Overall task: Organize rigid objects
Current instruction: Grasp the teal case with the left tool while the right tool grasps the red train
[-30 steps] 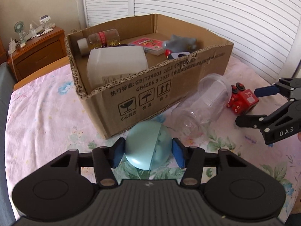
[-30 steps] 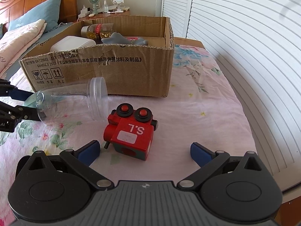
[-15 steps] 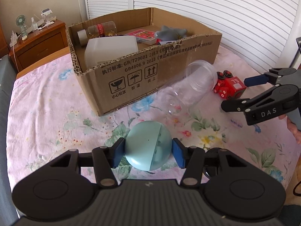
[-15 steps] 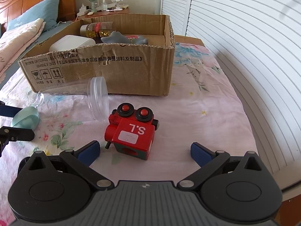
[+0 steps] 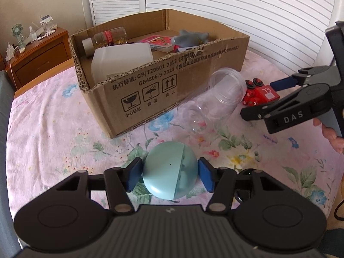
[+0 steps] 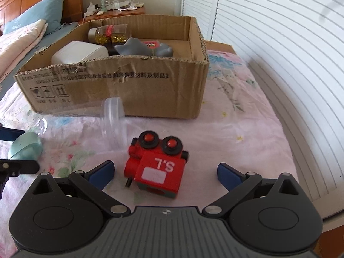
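- Tongs on the left (image 5: 169, 174) are easing apart around a pale blue dome-shaped object (image 5: 169, 171) on the floral bedsheet (image 5: 43, 129); a sliver of gap shows at the right pad, the left looks about touching.
- The right tongs (image 6: 164, 173) gape wide, holding nothing, pads either side of the near end of a red toy train (image 6: 155, 167) without contact.
- A clear plastic jar (image 5: 212, 99) lies on its side between the train and the cardboard box (image 5: 150, 90).
- In the box, at the far side: a white container (image 5: 121, 59), a bottle (image 5: 105, 39), a grey toy (image 6: 142, 47).
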`<state>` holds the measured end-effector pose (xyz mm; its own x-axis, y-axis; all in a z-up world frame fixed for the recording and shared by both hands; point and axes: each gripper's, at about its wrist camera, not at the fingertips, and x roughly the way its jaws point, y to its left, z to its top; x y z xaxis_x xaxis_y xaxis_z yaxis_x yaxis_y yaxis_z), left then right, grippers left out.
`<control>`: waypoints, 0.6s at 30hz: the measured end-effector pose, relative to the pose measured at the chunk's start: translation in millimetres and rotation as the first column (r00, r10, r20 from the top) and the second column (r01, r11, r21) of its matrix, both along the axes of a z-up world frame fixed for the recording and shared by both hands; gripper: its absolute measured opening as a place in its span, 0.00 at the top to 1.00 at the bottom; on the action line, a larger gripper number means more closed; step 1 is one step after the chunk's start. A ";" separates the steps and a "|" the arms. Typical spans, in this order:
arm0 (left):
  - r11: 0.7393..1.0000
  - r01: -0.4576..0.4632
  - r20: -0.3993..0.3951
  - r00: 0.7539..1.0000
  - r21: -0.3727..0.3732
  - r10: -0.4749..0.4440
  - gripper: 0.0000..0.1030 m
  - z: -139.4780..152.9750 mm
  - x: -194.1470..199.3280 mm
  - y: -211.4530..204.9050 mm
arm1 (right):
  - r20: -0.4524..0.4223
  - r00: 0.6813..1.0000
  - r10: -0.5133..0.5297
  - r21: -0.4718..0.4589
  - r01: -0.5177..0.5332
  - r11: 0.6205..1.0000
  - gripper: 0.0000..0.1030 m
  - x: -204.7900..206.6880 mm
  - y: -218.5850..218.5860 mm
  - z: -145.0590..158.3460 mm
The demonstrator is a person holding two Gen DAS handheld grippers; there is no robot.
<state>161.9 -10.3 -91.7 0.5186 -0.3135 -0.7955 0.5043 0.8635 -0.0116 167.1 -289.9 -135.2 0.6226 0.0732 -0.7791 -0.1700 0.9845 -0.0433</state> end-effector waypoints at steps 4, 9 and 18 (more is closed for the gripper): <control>1.000 0.018 -0.007 1.000 0.000 -0.018 0.44 0.5 -4.1 -2.5 | 0.009 1.000 -0.029 -0.017 0.029 0.999 0.03 0.5 -10.7 1.7; 1.000 0.020 0.000 1.000 0.000 -0.020 0.42 -0.5 -3.0 -1.5 | 0.008 0.999 -0.037 0.014 0.036 0.999 0.16 -2.9 -21.7 4.3; 1.000 0.020 0.000 1.000 -0.004 -0.020 0.50 -1.1 2.9 -3.8 | 0.027 0.999 0.038 0.013 -0.039 0.999 0.45 -0.5 -8.5 9.4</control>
<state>164.7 -14.1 -92.8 0.5121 -0.3272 -0.7942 0.5211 0.8533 -0.0156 166.6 -298.4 -125.9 0.6395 0.1078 -0.7611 -0.2067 0.9778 -0.0352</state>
